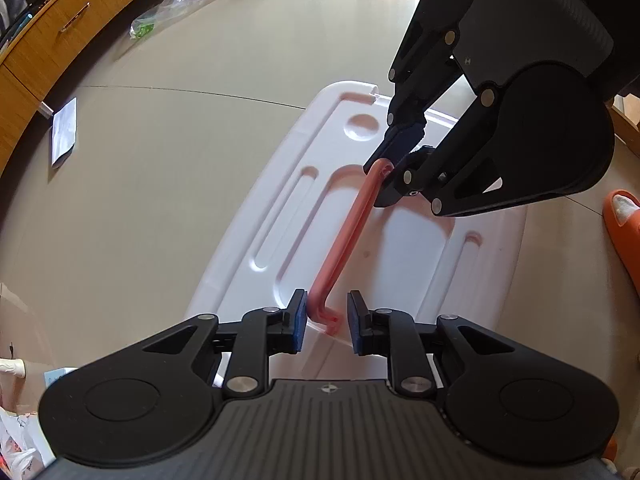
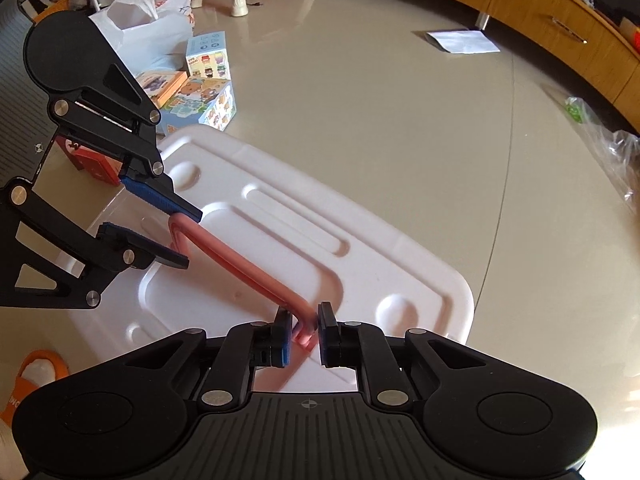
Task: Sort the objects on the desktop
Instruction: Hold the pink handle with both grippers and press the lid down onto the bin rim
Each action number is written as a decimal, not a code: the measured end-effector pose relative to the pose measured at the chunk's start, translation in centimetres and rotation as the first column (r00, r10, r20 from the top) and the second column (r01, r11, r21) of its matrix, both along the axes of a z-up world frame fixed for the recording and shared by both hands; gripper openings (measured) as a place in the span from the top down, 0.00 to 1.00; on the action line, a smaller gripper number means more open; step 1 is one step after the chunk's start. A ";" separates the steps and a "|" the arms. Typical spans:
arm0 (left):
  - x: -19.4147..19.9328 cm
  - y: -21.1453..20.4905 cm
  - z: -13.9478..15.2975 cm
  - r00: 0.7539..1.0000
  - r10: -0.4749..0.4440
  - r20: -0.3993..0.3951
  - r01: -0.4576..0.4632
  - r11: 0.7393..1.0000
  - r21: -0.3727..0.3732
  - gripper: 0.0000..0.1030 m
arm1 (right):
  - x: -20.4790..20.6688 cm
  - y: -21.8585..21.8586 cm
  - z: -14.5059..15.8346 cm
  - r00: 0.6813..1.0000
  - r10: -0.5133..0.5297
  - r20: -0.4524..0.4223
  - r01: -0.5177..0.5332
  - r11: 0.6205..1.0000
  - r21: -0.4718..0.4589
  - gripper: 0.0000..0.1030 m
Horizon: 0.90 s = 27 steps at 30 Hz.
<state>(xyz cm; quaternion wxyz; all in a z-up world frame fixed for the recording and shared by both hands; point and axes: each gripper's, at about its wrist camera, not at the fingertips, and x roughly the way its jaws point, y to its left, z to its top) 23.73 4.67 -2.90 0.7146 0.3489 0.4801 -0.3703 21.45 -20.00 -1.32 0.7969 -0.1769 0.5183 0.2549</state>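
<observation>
A pink handle (image 1: 344,232) arches over the white lid of a storage box (image 1: 256,216). My left gripper (image 1: 327,322) straddles the handle's near end; its jaws stand apart, the left pad touching the handle and the right pad clear of it. My right gripper (image 1: 386,176) grips the far end. In the right wrist view the right gripper (image 2: 304,334) is shut on the handle (image 2: 244,264) at its bend, above the lid (image 2: 400,272). The left gripper (image 2: 184,236) stands open around the other end.
The box stands on a glossy beige floor. A wooden cabinet (image 1: 60,28) runs along the wall, with a paper sheet (image 1: 64,132) and a plastic bag (image 1: 176,0) nearby. Toy boxes (image 2: 200,92) and a white bag (image 2: 148,28) lie beyond the lid. An orange slipper (image 1: 624,232) lies beside the box.
</observation>
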 end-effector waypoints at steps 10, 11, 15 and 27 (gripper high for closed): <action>-0.3 0.6 0.6 0.999 0.030 -0.011 -0.030 1.000 0.004 0.79 | 0.4 0.5 0.5 1.000 0.018 0.019 -0.018 1.000 -0.012 0.89; -0.3 0.7 0.7 0.999 0.035 -0.009 -0.035 0.999 0.002 0.79 | 0.5 0.6 0.7 1.000 0.019 0.024 -0.019 1.000 -0.008 0.89; 0.5 1.1 1.6 0.995 0.095 0.013 -0.094 0.994 -0.046 0.79 | 0.8 1.1 1.4 0.999 0.013 0.046 -0.014 1.000 0.025 0.89; 0.7 1.7 1.0 0.996 0.087 -0.029 -0.086 0.996 0.019 0.79 | 1.0 -1.2 1.0 1.000 -0.026 0.010 0.025 0.998 0.053 0.90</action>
